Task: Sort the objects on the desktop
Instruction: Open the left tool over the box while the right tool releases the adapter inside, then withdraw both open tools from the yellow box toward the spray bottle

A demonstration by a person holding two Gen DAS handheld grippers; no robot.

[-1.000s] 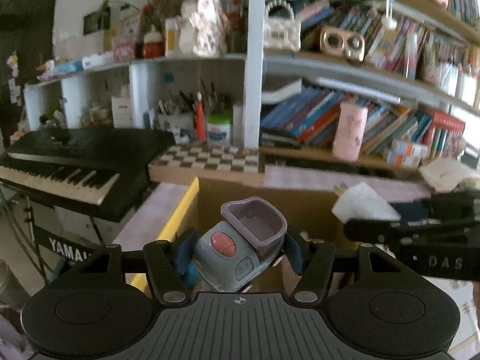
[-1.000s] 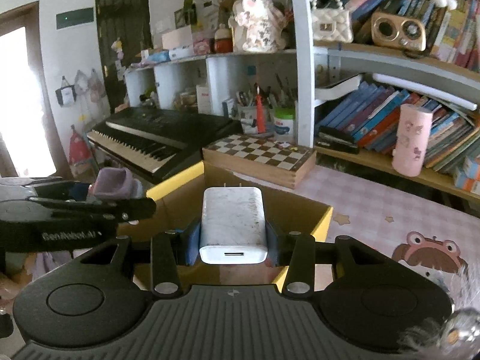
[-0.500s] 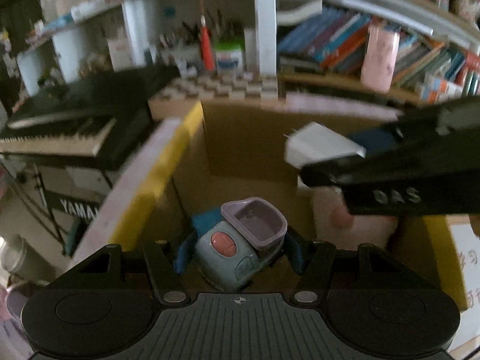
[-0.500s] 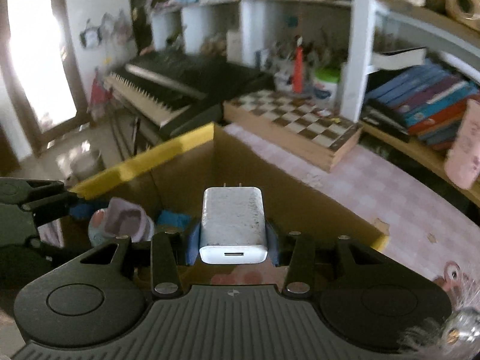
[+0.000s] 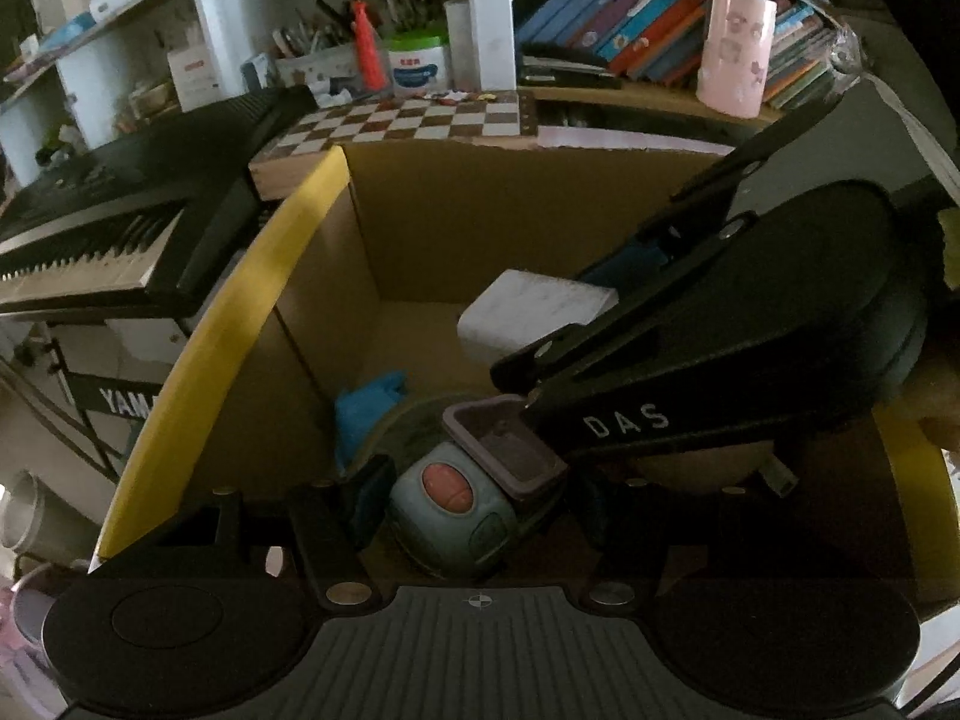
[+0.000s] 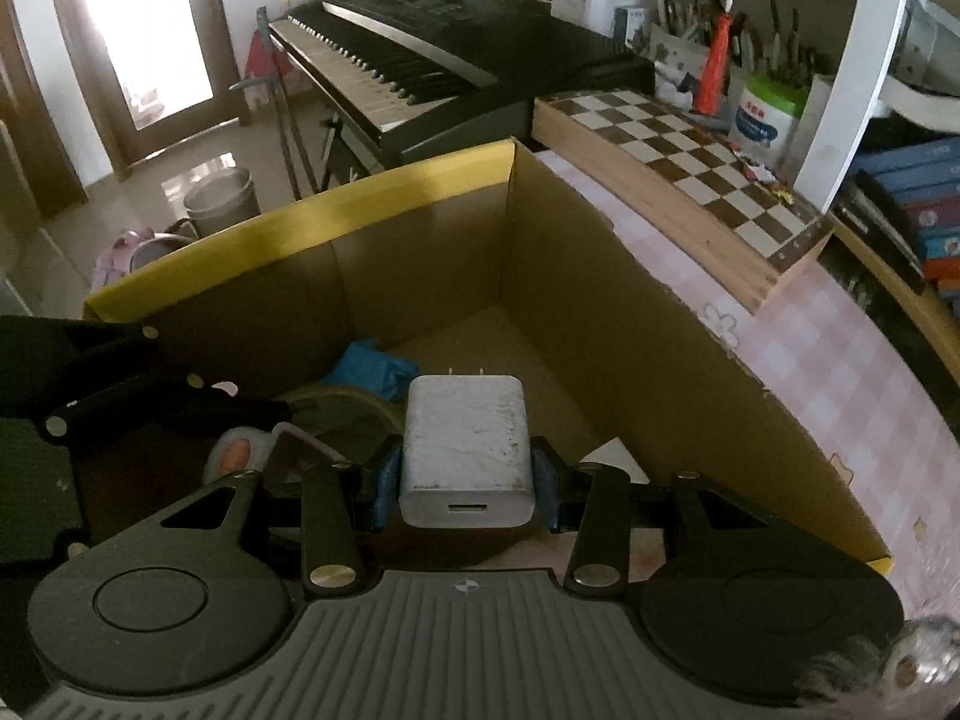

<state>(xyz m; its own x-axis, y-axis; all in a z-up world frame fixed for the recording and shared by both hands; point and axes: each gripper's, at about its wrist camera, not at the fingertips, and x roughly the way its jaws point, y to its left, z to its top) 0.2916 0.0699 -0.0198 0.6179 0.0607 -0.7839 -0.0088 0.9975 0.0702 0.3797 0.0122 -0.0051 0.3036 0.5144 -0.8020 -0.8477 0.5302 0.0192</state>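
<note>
The right gripper (image 6: 465,483) clamps a white charger (image 6: 463,450) between its blue pads (image 6: 387,483), prongs pointing forward, above the cardboard box (image 6: 606,312). Inside the box lies a blue cloth (image 6: 369,363). The left gripper (image 6: 180,420) enters from the left, beside a grey toy (image 6: 237,453).

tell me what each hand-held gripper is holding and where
Left hand-held gripper: blue-grey toy car, clamped across its sides. Right hand-held gripper: white charger, clamped by its side faces.

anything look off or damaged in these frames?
Nothing spilled or broken. One oddity: the white charger in the right gripper is scuffed and smudged with dirt. The left gripper holds the small toy vehicle tilted, inside the cardboard box, which looks intentional.
</note>
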